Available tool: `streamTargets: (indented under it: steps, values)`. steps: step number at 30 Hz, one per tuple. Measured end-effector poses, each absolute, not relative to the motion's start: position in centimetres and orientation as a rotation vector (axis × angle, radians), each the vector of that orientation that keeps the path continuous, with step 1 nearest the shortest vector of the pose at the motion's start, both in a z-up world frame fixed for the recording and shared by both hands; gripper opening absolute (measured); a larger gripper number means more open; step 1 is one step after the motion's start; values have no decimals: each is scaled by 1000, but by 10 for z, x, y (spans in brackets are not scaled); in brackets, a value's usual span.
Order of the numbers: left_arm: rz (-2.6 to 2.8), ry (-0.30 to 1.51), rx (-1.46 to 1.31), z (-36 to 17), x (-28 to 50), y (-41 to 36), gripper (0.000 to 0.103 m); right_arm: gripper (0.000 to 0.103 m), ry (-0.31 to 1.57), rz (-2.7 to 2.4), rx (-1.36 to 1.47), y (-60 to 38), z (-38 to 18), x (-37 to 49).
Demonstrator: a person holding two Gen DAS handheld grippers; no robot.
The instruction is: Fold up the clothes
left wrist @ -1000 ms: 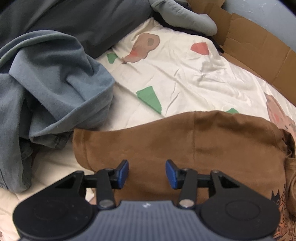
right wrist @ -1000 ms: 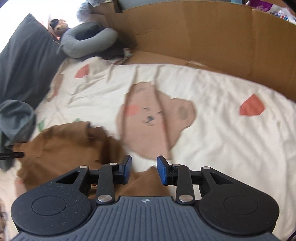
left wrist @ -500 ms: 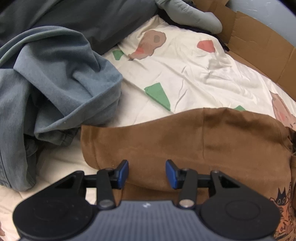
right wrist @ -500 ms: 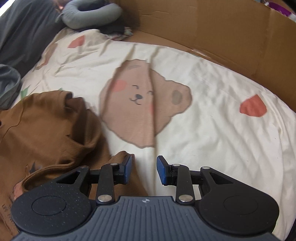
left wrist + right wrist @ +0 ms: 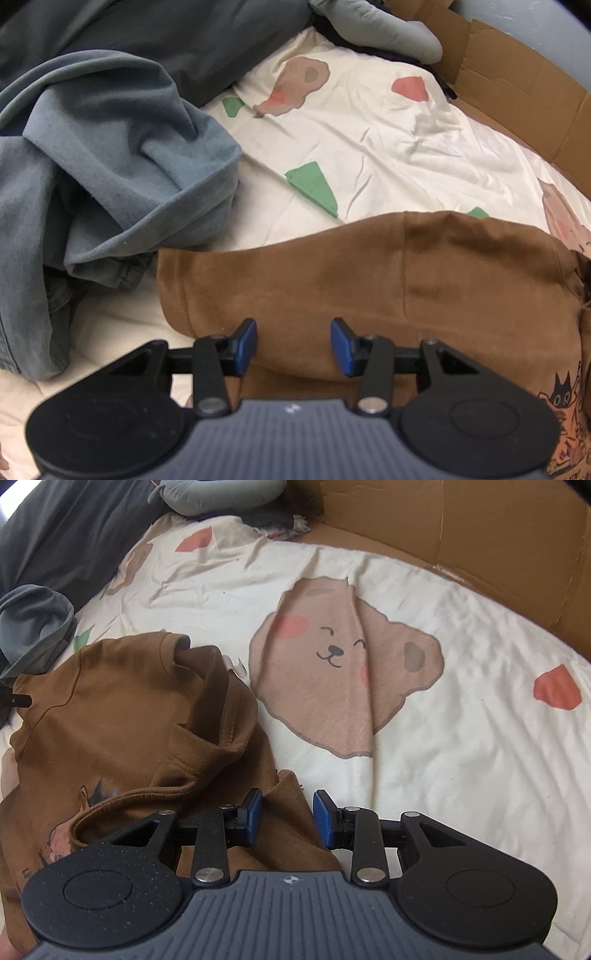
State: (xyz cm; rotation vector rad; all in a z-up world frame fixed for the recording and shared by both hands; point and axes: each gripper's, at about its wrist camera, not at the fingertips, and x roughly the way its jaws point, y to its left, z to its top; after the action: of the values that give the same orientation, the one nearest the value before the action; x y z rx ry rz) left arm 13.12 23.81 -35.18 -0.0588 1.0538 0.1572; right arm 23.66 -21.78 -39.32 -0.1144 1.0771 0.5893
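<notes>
Both claws sit wide apart and hold nothing — my left gripper (image 5: 293, 341) over the brown shirt's (image 5: 369, 280) rolled fold, which runs crosswise to it beside the blue-grey garment (image 5: 110, 166), my right gripper (image 5: 287, 818) nearest the shirt's bear-side corner.

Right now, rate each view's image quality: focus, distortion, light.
Left wrist view: fisheye bends the cardboard wall; brown shirt and blue-grey garment fairly sharp, light soft and even. Right wrist view: brighter, bear print crisp, sheet pale but not blown out; edges curve too.
</notes>
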Motion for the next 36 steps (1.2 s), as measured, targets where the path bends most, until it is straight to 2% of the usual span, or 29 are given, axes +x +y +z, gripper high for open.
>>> streamTargets:
  steps: [5,6,8,26,36]
  values:
    - [157,1054,-52,-352,132,239,47,35,1105,610,-77,-223,-405,245]
    - [159,1053,-51,-352,133,240,47,18,1102,616,-71,-224,-405,245]
    - [162,1050,-46,-351,135,243,47,1,1086,608,-67,-228,-398,245]
    - [91,998,23,-342,175,237,48,1,907,271,-52,-331,-293,244]
    - [0,973,63,-343,203,213,52,1,902,68,-43,-390,-268,228]
